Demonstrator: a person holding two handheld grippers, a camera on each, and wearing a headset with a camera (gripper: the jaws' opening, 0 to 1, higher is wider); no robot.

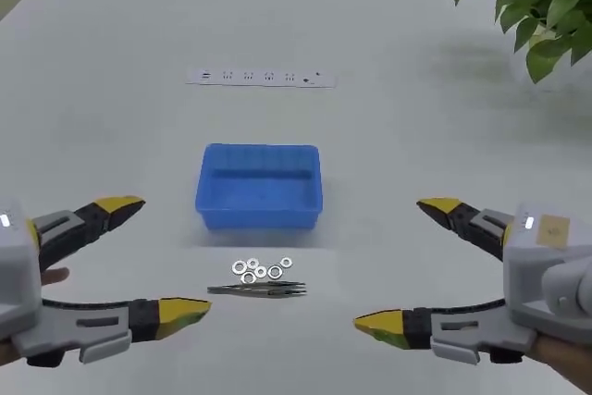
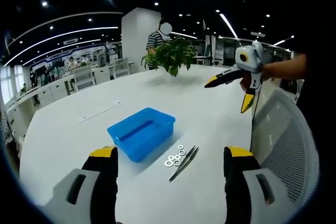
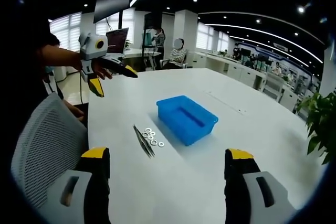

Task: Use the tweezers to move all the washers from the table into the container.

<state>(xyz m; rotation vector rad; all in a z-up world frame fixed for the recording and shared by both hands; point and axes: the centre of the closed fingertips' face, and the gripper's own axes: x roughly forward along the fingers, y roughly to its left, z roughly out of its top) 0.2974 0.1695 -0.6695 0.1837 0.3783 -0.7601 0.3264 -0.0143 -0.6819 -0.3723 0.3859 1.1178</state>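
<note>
Both grippers hover over the bench (image 1: 416,136) with nothing in them; the left gripper (image 1: 171,256) sits at nine o'clock of the work and the right gripper (image 1: 396,264) at three, each with its jaws spread wide and released; I take it for a ready stance, the pile framed between them so either can go in. The washers (image 1: 262,269) lie in a tight cluster just at six o'clock of the container (image 1: 259,187), a short carry by the look of it; the tweezers (image 1: 259,290) lie flat at the washers' six o'clock, touching or just beside them, not yet picked up; I see no washer in the container. The bench is white, smooth and matt; a power strip (image 1: 262,77) lies at twelve o'clock, well apart, a plant (image 1: 541,2) at two. Around it is an open office: ceiling light strips, a mesh chair (image 2: 283,145), desks, people far back.
</note>
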